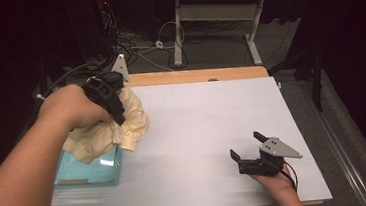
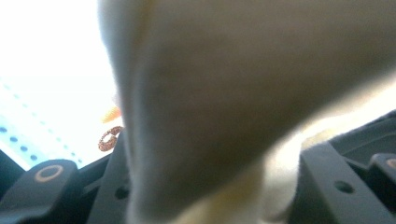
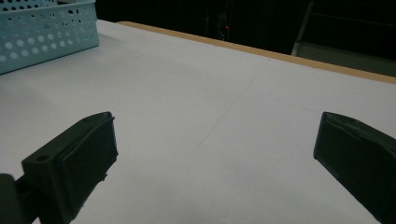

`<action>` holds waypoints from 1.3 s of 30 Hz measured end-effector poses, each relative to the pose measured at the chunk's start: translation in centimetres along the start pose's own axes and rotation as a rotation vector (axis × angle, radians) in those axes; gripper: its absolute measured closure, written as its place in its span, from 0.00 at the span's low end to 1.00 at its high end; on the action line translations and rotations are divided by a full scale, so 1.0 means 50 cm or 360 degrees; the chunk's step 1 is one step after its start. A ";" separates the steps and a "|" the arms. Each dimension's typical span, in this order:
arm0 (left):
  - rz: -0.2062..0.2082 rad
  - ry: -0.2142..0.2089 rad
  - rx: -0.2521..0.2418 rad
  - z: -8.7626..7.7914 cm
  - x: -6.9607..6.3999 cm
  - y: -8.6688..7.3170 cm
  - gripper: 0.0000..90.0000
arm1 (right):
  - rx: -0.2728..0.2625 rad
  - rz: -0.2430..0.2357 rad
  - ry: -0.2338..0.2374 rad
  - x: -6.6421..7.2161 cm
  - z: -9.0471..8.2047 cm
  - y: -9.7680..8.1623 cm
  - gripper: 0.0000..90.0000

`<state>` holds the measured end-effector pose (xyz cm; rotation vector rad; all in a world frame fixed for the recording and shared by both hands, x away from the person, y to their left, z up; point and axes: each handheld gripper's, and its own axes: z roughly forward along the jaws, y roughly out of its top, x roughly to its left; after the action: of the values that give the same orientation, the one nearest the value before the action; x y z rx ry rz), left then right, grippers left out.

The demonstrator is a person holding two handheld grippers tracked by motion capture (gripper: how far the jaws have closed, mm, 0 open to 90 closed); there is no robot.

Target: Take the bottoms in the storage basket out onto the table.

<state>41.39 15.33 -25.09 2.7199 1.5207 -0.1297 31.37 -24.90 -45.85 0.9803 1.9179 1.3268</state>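
Observation:
A cream, soft cloth hangs bunched over a light blue perforated basket at the table's left. My left gripper is shut on the cloth from above, with the person's hand behind it. In the left gripper view the cloth is blurred and very close, pinched between the black jaws of the left gripper. My right gripper rests low at the table's front right, open with nothing between its fingers. In the right gripper view the right gripper has its jaws wide apart over bare white surface, with the basket far off.
A white sheet covers the table, with a wooden strip along the far edge. Beyond it stand a desk frame and loose cables on the dark floor.

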 end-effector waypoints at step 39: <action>0.0338 -0.0260 -0.0612 0.333 -0.142 0.126 0.50 | 0.0013 -0.0017 0.0003 0.001 0.002 -0.001 0.00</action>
<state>42.02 4.97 -41.20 2.4711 1.0763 -0.0466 31.43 -24.80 -45.92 0.9719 1.9286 1.3157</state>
